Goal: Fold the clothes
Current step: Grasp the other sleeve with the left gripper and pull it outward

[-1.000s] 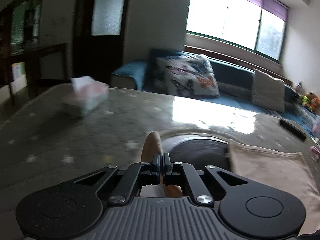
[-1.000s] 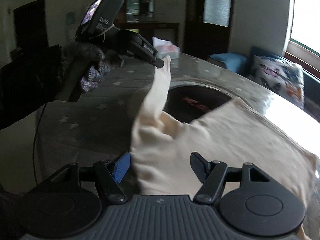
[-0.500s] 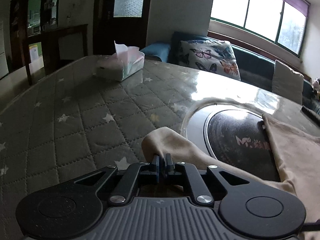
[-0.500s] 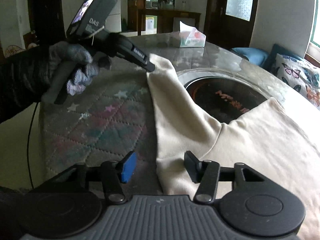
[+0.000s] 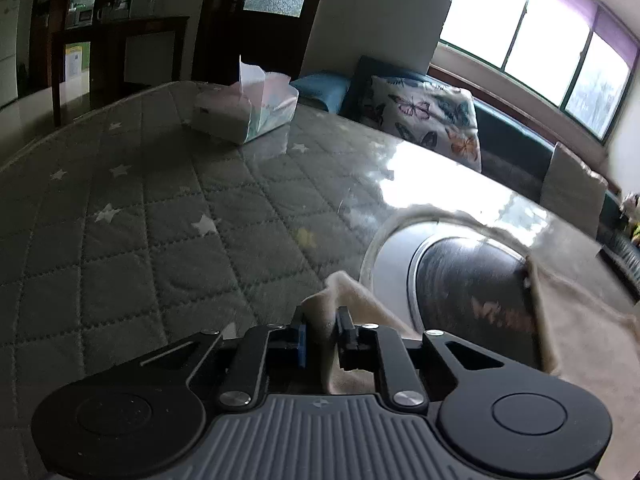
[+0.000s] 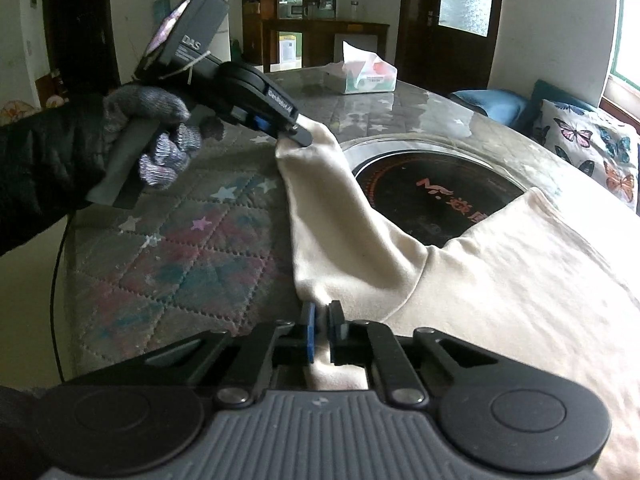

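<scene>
A cream long-sleeved shirt (image 6: 500, 276) lies spread on the table, its body at the right and one sleeve (image 6: 332, 208) stretched out to the left. My left gripper (image 5: 323, 334) is shut on the sleeve's cuff end (image 5: 336, 292), low over the table; it also shows in the right wrist view (image 6: 298, 136), held in a gloved hand. My right gripper (image 6: 322, 320) is shut on the near edge of the sleeve close to the armpit.
The table has a grey quilted star-pattern cover (image 5: 140, 232) under glass, with a round black hotplate (image 6: 432, 188) in its middle, partly covered by the shirt. A tissue box (image 5: 244, 114) stands at the far side. A sofa with cushions (image 5: 424, 116) lies beyond.
My right gripper has closed from open onto the sleeve's near edge. My left gripper has lowered the cuff toward the table and laid the sleeve out flatter.
</scene>
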Available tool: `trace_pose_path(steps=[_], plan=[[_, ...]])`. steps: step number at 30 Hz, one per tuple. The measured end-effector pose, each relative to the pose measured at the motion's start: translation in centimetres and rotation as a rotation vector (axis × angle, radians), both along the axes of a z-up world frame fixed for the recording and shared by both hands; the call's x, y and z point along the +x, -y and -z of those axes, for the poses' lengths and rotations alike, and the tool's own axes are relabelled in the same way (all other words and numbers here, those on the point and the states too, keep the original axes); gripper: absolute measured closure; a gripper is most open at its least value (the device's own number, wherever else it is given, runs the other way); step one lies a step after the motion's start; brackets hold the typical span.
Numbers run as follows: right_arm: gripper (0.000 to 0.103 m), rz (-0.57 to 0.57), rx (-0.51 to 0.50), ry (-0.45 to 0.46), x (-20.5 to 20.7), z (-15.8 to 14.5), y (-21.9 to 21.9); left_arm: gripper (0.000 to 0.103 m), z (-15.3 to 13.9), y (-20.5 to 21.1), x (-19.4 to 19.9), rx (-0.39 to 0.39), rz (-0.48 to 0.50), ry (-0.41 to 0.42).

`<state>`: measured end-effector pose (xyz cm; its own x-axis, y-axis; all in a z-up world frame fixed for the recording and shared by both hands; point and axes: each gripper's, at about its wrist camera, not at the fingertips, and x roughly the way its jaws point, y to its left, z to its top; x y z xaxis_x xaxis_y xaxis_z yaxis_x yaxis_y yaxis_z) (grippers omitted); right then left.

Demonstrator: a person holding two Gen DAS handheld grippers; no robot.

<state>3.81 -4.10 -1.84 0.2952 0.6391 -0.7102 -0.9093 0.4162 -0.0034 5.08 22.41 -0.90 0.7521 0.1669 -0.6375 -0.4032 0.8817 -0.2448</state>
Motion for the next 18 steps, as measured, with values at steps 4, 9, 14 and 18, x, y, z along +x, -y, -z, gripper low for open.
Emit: trace_pose_path(steps=[4,9,14,18], plan=[[0.098,0.004,0.032,-0.042,0.3,-0.5,0.8,0.094,-3.0,0.5,-1.1,0.037,0.046,0.139],[0.097,-0.036,0.02,-0.057,0.0,-0.2,0.6,0.093,-2.9,0.5,-2.1,0.065,0.06,0.178],[0.091,-0.037,0.055,-0.085,0.6,-1.1,0.8,0.091,0.3,-0.4,-1.9,0.043,0.011,0.054],[0.089,0.086,0.078,-0.056,3.0,-2.1,1.3,0.091,0.6,-0.5,-2.6,0.049,0.009,0.061]])
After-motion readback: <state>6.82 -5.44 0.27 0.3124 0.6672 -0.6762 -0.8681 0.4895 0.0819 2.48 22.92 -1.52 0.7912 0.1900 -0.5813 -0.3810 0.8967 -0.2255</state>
